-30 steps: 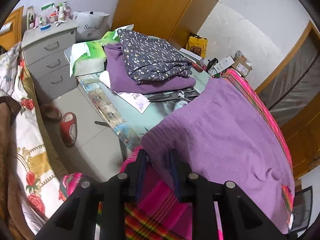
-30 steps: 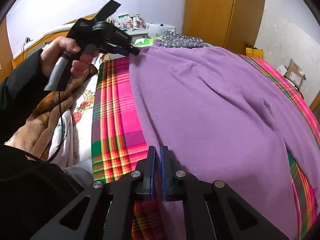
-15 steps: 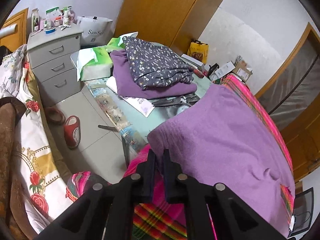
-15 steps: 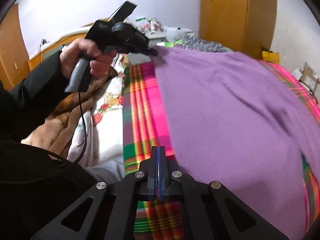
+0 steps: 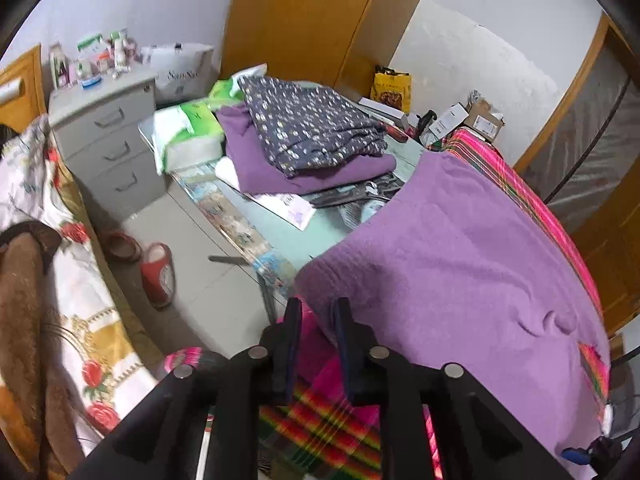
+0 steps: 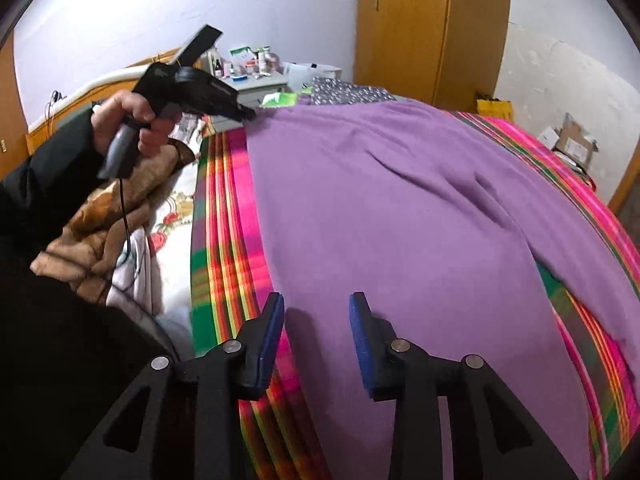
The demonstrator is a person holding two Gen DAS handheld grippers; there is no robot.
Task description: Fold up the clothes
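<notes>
A large purple garment (image 5: pixel 460 260) (image 6: pixel 400 220) lies spread flat on a pink plaid cover (image 6: pixel 224 240). My left gripper (image 5: pixel 318 312) sits at its far left corner. The jaws are opening, with the cloth's edge in the gap and not pinched. In the right wrist view a hand (image 6: pixel 132 124) holds that left gripper (image 6: pixel 240 112) at the same corner. My right gripper (image 6: pixel 317 300) hovers over the near left edge of the garment. Its jaws are opening wide, the purple cloth lies under them and the pads (image 6: pixel 272 332) grip nothing.
Beyond the plaid cover a glass-topped table (image 5: pixel 288 240) bears a folded stack of purple and flowered clothes (image 5: pixel 304 132). A grey drawer cabinet (image 5: pixel 108 136), slippers (image 5: pixel 158 272) on the floor and a bed with a brown blanket (image 6: pixel 112 208) are to the left. Boxes (image 5: pixel 476 116) stand by the wall.
The right gripper, shut a second ago at the garment's near edge, has slid sideways and now stands wide open over the cloth. The left gripper closed at the far corner, then parted again.
</notes>
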